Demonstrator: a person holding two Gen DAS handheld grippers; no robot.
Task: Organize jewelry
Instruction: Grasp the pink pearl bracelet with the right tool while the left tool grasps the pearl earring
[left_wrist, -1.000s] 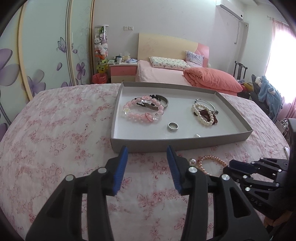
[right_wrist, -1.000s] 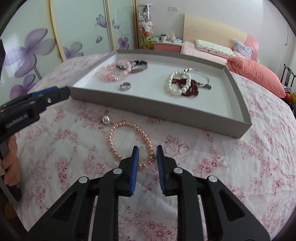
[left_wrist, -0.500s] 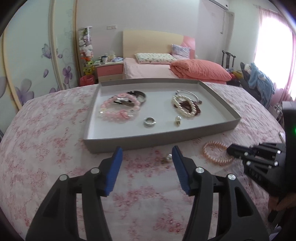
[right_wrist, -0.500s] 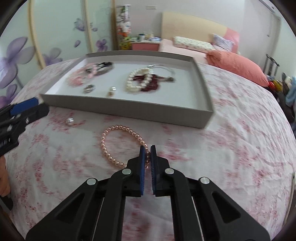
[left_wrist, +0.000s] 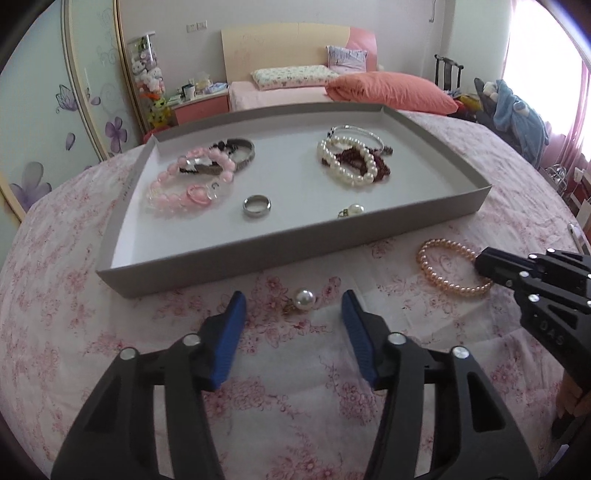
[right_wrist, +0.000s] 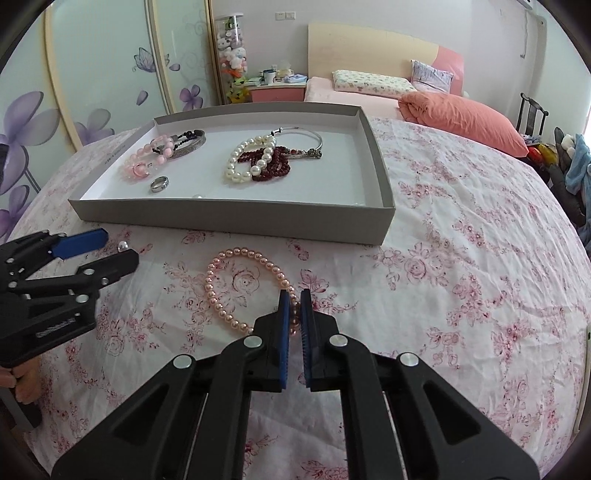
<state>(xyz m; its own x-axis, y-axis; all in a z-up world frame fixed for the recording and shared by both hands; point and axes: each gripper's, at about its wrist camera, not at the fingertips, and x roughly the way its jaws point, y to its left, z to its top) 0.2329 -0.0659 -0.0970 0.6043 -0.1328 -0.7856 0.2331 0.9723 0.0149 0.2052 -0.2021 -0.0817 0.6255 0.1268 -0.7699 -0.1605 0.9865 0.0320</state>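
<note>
A: Where is the peach bead bracelet (right_wrist: 255, 288)?
B: Flat on the floral cloth (right_wrist: 461, 295), just in front of the grey tray (right_wrist: 236, 214). It lies as an oval, long axis slanting away from the tray's front wall. The right gripper (right_wrist: 294, 306) is clamped on its near rim.
A: The left gripper (left_wrist: 291, 306)?
B: Jaws closing, not touching the pearl earring (left_wrist: 303, 297) between them, near the same wall.
</note>
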